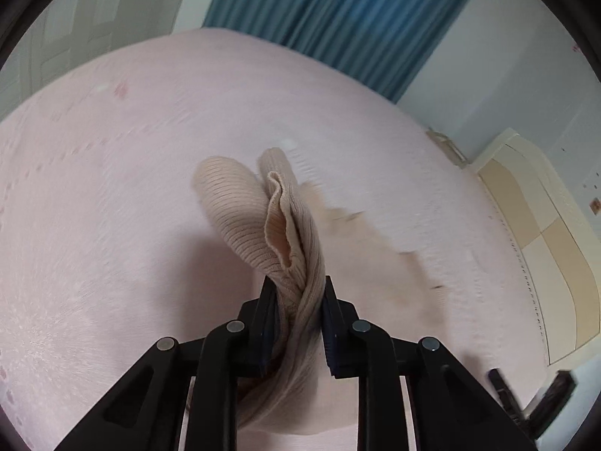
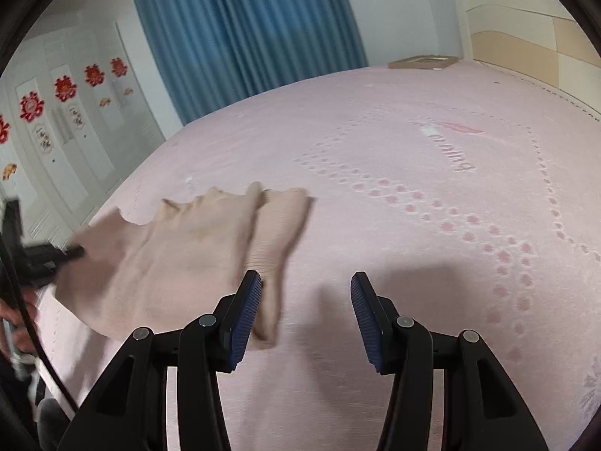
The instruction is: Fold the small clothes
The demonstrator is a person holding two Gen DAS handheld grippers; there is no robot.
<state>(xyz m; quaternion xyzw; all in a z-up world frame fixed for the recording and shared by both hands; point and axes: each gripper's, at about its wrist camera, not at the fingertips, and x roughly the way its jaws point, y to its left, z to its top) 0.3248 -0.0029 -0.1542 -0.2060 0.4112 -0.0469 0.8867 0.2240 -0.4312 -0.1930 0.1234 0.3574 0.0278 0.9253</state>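
Left tool (image 1: 298, 289) pinches the beige knit top (image 1: 263, 218); right tool (image 2: 306, 285) spread, beside it.

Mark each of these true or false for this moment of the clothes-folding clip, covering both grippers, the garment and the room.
1. The left gripper is clamped on the beige ribbed knit garment. True.
2. The right gripper also holds the garment. False: its jaws stand open with nothing between them; the cloth only hangs beside its left pad.
3. The garment lies flat on the bed. False: it is lifted, draping from the left gripper.
4. The pink bedspread has a dotted pattern. True.
5. The curtain behind the bed is red. False: it is blue.
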